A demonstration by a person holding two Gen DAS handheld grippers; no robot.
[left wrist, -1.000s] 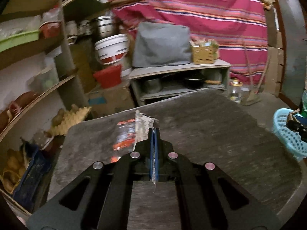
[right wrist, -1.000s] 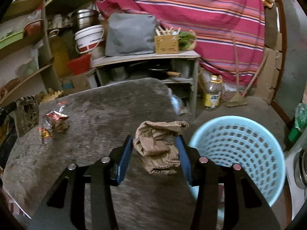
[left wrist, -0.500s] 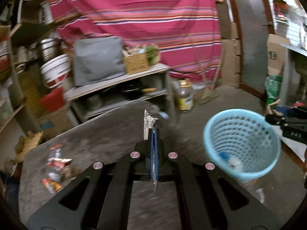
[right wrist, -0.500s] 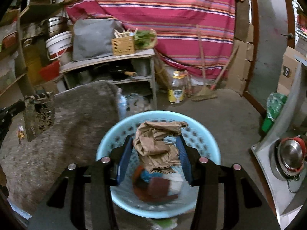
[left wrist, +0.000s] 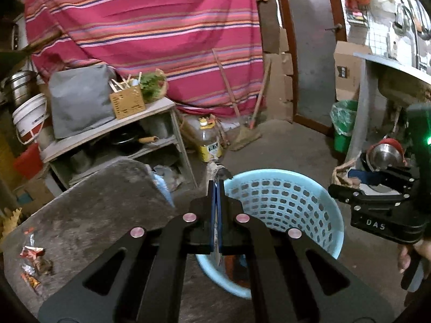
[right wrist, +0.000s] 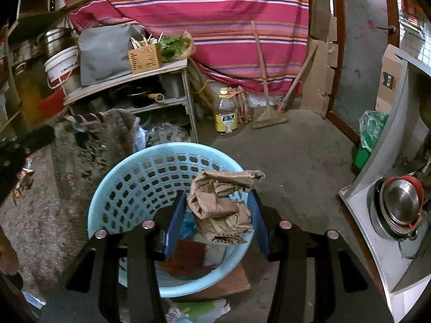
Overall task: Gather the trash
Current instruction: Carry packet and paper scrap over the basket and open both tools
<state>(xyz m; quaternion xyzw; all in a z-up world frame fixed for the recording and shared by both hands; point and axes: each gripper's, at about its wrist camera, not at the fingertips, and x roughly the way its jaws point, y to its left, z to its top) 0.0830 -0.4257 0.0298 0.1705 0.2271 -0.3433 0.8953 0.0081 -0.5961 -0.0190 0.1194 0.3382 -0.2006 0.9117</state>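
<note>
A striped pink cloth (right wrist: 215,5) hangs behind a cluttered shelf. The left gripper (left wrist: 216,188) is clamped on a thin wrapper (left wrist: 218,171), edge-on and hard to make out, at the blue basket's (left wrist: 334,215) near rim. Only the right view shows the basket's contents (blurred scraps); there the right gripper (right wrist: 216,215) grips crumpled brown paper (right wrist: 221,204) above the basket. More wrappers (left wrist: 32,261) lie on the grey table (left wrist: 94,202).

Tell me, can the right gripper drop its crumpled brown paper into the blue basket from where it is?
Probably yes. The right gripper holds the crumpled brown paper above the blue basket's open mouth, near its right rim, and nothing shows between them. It sits near the edge, so part of it could catch the rim.
</note>
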